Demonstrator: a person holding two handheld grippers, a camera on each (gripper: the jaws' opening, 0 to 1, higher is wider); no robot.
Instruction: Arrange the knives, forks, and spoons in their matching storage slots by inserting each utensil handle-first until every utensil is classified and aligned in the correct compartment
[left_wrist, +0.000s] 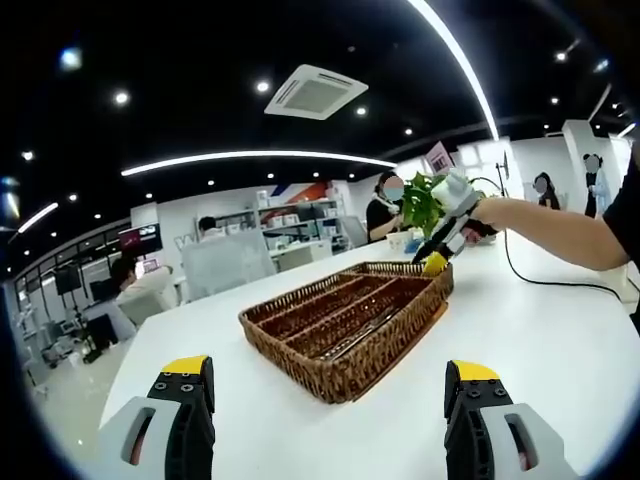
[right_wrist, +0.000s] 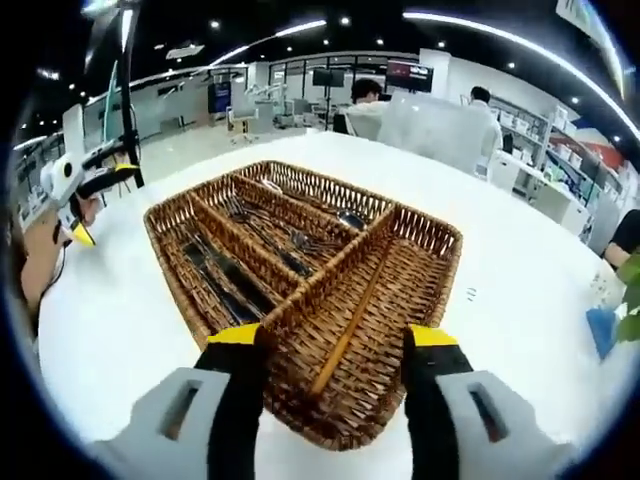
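Cutlery (right_wrist: 262, 232) already lies in the long slots of the brown woven wicker tray (right_wrist: 420, 235), dark handles and steel forks and spoons side by side (which type sits in which slot is too small to tell). The tray rests on the white table (left_wrist: 560, 340). The right gripper (right_wrist: 335, 345) hangs over the tray's near end, jaws apart and empty, above the cross compartment that holds a thin brown stick (right_wrist: 350, 325). The left gripper (left_wrist: 330, 375) hovers short of the tray, jaws wide apart, holding nothing. Judged from here, the risk is the right jaw tips catching the wicker rim and dragging the light tray, which would jostle the aligned utensils out of their slots
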